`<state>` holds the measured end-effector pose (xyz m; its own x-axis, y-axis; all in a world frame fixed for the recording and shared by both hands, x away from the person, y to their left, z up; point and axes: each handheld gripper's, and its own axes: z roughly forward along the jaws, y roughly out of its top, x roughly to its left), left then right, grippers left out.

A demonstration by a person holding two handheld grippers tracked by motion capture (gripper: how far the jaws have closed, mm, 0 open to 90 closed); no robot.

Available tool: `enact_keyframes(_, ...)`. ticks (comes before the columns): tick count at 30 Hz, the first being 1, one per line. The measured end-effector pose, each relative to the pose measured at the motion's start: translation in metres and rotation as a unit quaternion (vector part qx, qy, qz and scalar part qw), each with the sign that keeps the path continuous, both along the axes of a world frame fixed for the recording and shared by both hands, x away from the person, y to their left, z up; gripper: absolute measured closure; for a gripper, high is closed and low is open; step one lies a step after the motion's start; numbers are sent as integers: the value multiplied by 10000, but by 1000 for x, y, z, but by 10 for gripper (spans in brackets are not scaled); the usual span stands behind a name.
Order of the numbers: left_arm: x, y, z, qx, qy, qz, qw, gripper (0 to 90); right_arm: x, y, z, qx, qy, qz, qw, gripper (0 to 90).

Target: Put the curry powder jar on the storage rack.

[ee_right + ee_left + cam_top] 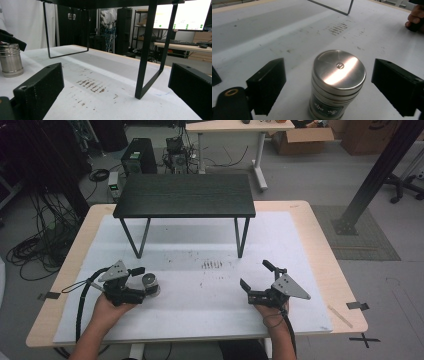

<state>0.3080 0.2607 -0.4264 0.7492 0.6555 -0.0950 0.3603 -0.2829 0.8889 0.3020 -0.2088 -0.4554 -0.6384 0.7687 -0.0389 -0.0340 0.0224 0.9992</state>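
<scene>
So the tin [150, 283] sits upright on the white sheet [200, 305], left of middle, well back from the sheet's near edge. The left gripper [141, 281] is around it with jaws spread wide; in the left gripper view there's a clear gap of sheet on both sides of the tin [337, 82], so nothing is touching it. The tin's shiny lid is on and a dark label shows low on its side.

The right gripper [256, 281] is well apart from it on the right half, jaws also spread, nothing between them. From its view the tin [10, 60] stands far off to the left, and the nearest leg of the small black table [185, 195] is just ahead. That table straddles the sheet's far half, with open space under it. Some brownish smudges [212, 265] mark the sheet between the two grippers.
</scene>
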Motion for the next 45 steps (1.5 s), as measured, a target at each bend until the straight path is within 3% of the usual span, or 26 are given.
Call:
enact_keyframes(12,0,-1,-2,146,-56,40,9999,213,0,0,0,7,-11,-1,10000,0)
enact_keyframes(35,-4,-5,-5,205,-215,-105,9995,486,0,-1,0,24,-14,-2,10000,0)
enact_keyframes(41,-6,-5,-3,281,-263,-173,9991,490,0,-1,0,30,-10,-4,10000,0)
enact_keyframes(45,-7,-4,5,155,-301,-251,9991,491,0,-1,0,28,-11,-4,10000,0)
